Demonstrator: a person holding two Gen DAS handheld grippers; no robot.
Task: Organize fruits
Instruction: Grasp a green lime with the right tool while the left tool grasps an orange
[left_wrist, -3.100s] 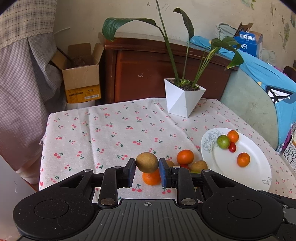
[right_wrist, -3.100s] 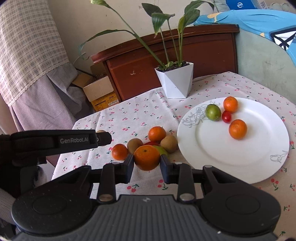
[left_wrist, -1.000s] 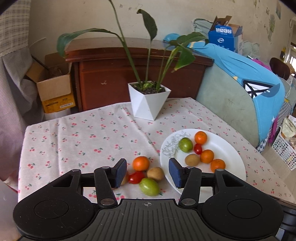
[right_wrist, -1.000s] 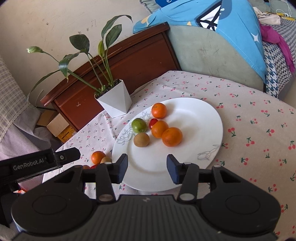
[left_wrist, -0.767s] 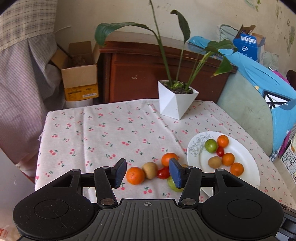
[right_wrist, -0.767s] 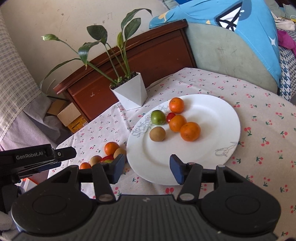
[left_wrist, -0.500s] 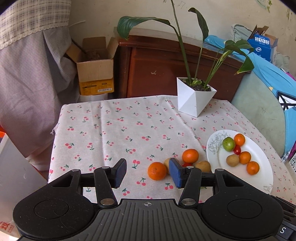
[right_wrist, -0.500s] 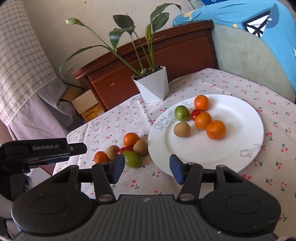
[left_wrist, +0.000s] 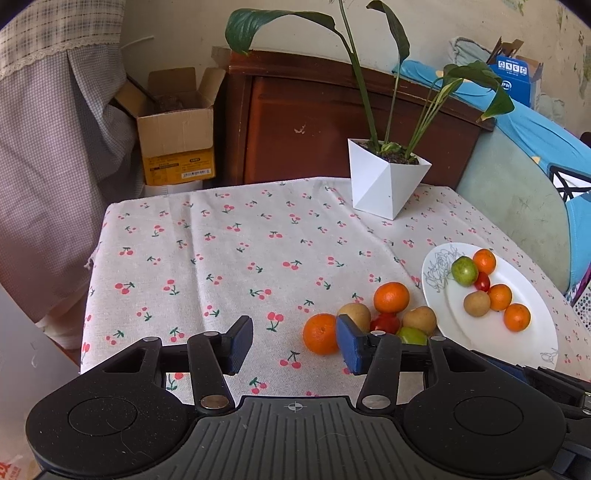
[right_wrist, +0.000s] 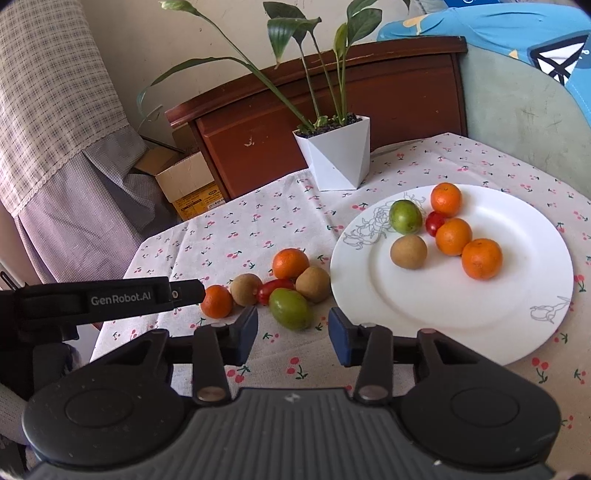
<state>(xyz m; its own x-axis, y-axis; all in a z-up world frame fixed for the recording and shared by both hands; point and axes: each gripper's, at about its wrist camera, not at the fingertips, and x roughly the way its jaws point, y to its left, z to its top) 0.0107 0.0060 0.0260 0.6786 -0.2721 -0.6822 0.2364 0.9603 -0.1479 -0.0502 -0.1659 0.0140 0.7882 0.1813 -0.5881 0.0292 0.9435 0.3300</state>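
Both tongs empty: left tongs (left_wrist: 293, 345) agape, right tongs (right_wrist: 292, 336) closing on nothing. Green fruit (right_wrist: 290, 308) at 12 o'clock, w/ plate (right_wrist: 517, 343) at 2. Right should centre it before squeezing.

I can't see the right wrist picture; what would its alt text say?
An open hand-held gripper, jaws closing on nothing, points at a green oval fruit among six loose fruits on a cherry-print tablecloth. Beside them, a round white plate holds six more.
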